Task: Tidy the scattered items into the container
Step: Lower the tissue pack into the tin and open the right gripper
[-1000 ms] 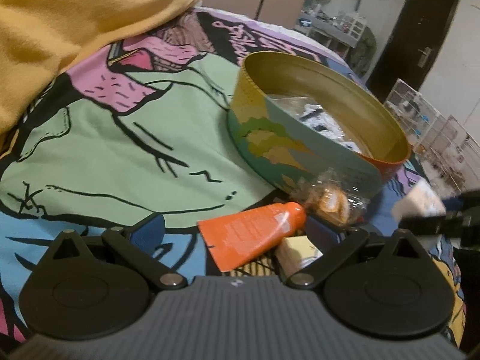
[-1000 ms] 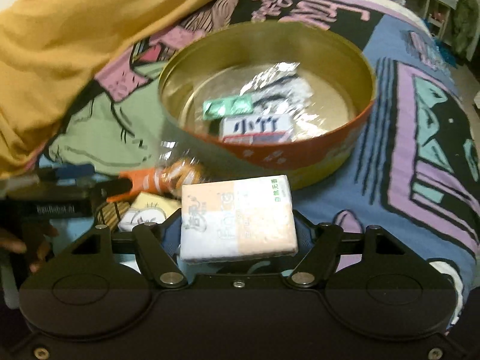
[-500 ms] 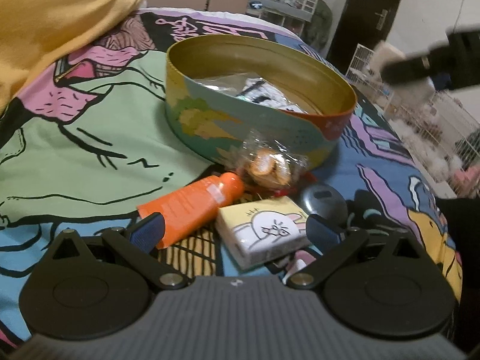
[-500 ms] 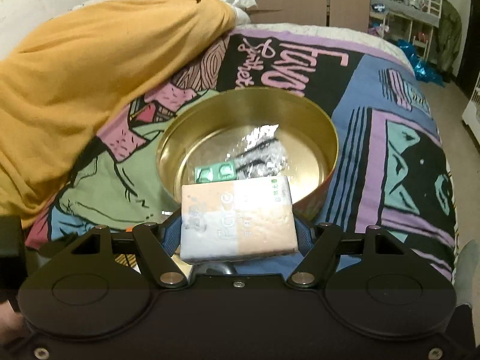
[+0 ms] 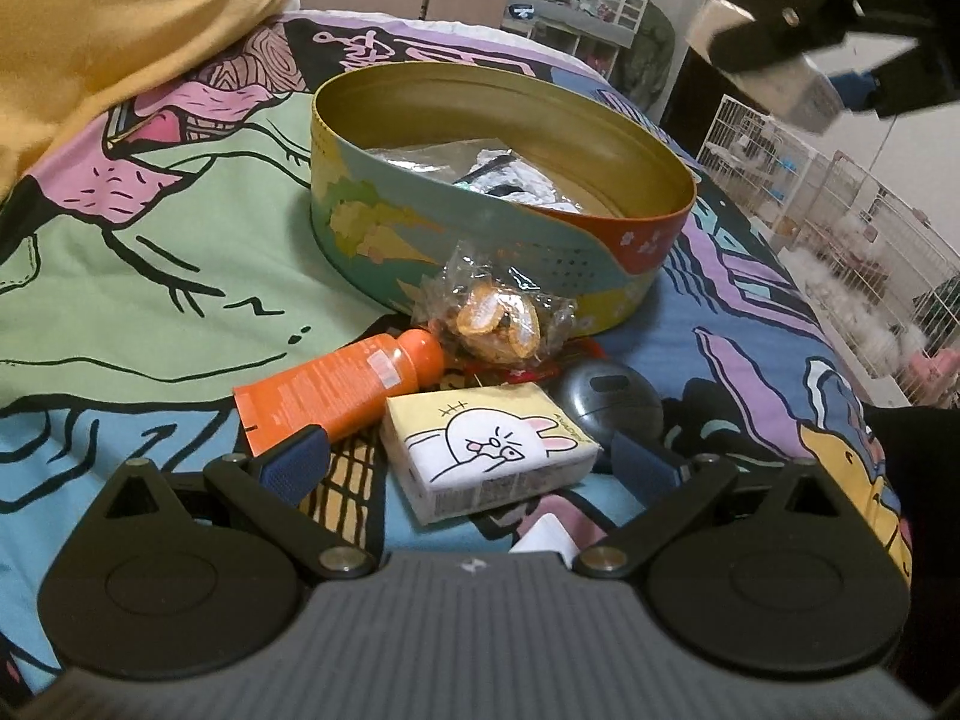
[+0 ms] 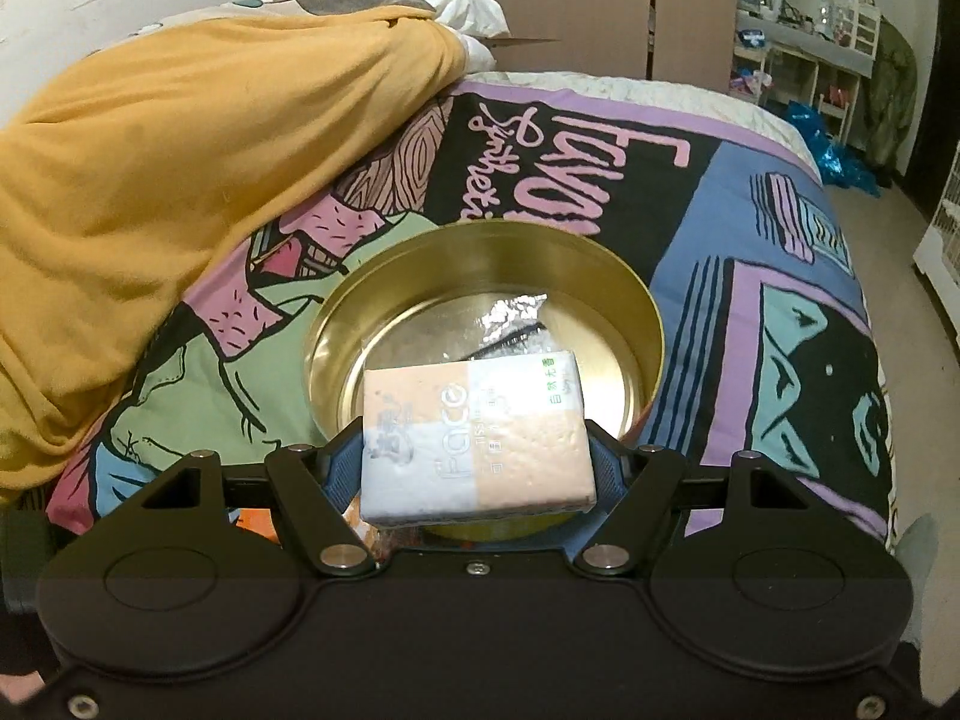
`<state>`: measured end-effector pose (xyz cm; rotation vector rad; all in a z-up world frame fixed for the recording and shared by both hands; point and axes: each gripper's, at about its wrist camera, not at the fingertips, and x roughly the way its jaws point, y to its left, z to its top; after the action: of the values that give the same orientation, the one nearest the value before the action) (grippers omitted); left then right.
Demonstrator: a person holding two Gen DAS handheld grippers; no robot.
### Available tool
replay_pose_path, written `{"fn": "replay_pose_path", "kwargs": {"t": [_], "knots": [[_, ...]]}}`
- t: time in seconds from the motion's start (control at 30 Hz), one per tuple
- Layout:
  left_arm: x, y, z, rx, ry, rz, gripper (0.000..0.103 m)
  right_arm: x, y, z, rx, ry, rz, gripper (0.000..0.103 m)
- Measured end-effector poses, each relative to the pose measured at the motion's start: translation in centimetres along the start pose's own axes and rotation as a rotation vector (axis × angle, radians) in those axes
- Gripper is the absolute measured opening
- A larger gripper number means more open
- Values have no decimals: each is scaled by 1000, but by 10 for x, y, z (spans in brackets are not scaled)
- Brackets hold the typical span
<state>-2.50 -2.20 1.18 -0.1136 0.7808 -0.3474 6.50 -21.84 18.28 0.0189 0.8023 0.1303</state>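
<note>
The right gripper (image 6: pixel 477 459) is up in the air above the bed, its two blue-padded fingers (image 6: pixel 345 468) clenched on the short ends of a pastel tissue pack (image 6: pixel 474 432), which hangs level over the near rim of the round tin (image 6: pixel 651 324). From the left wrist view that same gripper (image 5: pixel 780 69) shows as a blurred dark shape high at the right, well clear of the tin's wall. The tin (image 5: pixel 480 234) sits on the cartoon-print bedspread (image 5: pixel 150 276) with its mouth open; crinkled clear packets (image 5: pixel 492 171) lie on its gold floor toward the far side, leaving bare metal nearer the rim. The left gripper (image 5: pixel 474 459) is low over the bedspread with its jaws spread wide, holding nothing; a yellow tissue pack with a rabbit drawing (image 5: pixel 489 450) lies in the gap between the fingers, touching neither. Just beyond it an orange tube (image 5: pixel 342 384) lies slanted, its cap end toward a clear bag of snacks (image 5: pixel 495 318) that leans against the tin's outer wall. A dark grey oval case (image 5: pixel 609 399) rests just right of the rabbit pack. A mustard-yellow blanket (image 6: pixel 180 180) is heaped along the left side of the bed, well apart from the tin, and the bedspread to the tin's right lies flat and bare out to the mattress edge.
</note>
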Motion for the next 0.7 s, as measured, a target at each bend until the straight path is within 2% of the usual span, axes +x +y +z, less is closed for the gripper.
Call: {"fn": "replay_pose_path", "kwargs": {"t": [0.23,0.7], "knots": [[4,1,-1,7,8,-4,103,5,10,29,-20,-23,-1,70],[6,7,1,-3,8,-29,103,41,26,76,-16,8,-32,70]]}}
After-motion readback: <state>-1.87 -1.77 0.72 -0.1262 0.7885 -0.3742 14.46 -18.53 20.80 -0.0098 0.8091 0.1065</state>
